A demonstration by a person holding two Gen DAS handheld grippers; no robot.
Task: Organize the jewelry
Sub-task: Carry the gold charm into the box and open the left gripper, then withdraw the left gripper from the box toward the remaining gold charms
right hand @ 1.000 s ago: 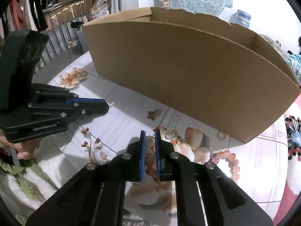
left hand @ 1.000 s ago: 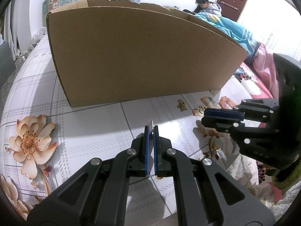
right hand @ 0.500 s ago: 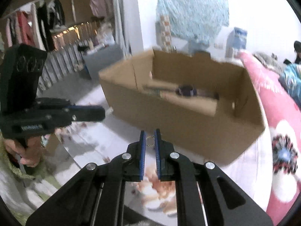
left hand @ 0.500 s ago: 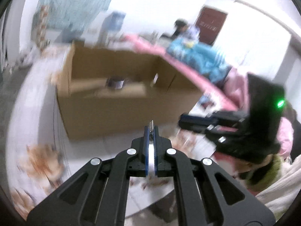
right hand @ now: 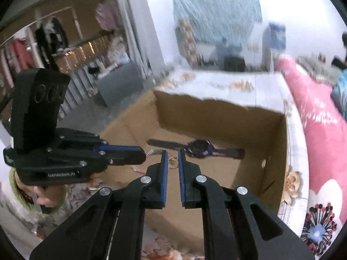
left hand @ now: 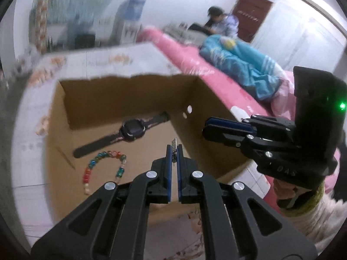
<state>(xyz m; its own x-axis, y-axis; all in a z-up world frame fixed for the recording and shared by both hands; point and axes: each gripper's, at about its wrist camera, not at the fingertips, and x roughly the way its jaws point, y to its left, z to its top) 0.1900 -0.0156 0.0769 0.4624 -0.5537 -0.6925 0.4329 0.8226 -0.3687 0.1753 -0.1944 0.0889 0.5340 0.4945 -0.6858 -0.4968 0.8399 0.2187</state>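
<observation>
Gold ring (right hand: pixel 172 162) between right gripper (right hand: pixel 172 151) fingers (right hand: pixel 164 162), above cardboard box (right hand: pixel 219 117).

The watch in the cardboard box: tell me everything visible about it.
The watch is a dark smartwatch with a rounded, purplish-black case and a long dark strap, opened out flat. It lies face up on the floor of the cardboard box, near the back wall and running diagonally. The colourful bead bracelet lies just in front of it. Neither gripper touches it.

Box (left hand: pixel 216 117) open above; watch (left hand: pixel 132 129), beads (left hand: pixel 104 162) seemingly occupy floor.
</observation>
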